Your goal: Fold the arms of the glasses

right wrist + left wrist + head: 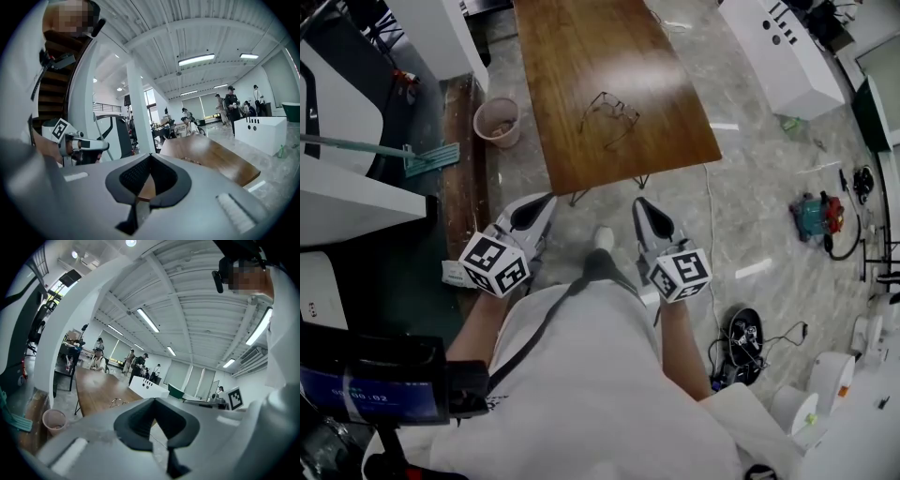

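A pair of thin wire-framed glasses [609,114] lies with its arms spread on the long wooden table [581,56], a little in from the near end. Both grippers are held close to the person's body, short of the table's near edge and well away from the glasses. The left gripper [534,211] is shut and holds nothing. To its right, the right gripper [645,208] also looks shut and empty. In the left gripper view the glasses [117,402] show small past the shut left gripper [153,400]. In the right gripper view the glasses [191,161] lie beyond the right gripper [150,156].
A pink bucket [498,121] and a green-headed mop [431,157] stand on the floor left of the table. A white cabinet [783,47] is at the upper right. A teal and red machine [816,216] and cables [745,337] lie on the floor at right. Several people are far behind the table.
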A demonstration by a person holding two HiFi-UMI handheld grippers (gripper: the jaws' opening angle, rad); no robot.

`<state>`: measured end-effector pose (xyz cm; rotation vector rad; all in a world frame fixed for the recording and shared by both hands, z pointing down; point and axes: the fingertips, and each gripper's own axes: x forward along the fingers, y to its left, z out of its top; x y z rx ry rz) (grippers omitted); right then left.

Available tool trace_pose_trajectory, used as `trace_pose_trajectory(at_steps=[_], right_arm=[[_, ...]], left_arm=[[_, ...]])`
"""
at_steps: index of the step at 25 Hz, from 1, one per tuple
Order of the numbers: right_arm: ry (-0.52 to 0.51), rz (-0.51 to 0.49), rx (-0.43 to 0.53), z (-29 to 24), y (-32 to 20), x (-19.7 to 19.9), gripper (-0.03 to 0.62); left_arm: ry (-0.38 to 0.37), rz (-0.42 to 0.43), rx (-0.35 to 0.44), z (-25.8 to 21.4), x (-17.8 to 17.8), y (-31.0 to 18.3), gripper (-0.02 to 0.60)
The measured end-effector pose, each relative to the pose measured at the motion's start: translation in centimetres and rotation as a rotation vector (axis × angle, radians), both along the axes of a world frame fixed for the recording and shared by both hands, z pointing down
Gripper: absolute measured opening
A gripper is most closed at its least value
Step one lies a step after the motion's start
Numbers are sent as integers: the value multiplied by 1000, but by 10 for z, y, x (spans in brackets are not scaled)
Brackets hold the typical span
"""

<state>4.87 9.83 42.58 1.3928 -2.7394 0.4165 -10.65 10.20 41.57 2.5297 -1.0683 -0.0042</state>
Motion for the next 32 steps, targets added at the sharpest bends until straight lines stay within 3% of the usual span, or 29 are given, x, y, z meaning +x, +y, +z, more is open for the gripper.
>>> trace_pose_trajectory(at_steps=[13,22,28,32], right_arm=[[39,-154,-25,10,-139,52,9],[53,-270,-46,27,-196,84,9],[45,-292,-69,44,-220,81,9],[103,-268,-98,71,-245,71,9]], left_arm=[[-32,-93,-47,9,69,-119,5],[-64,-143,-65,14,118,-168,5],[-102,-162,-105,27,122,-180,5],[-122,-168,-125,36,112,-188,5]])
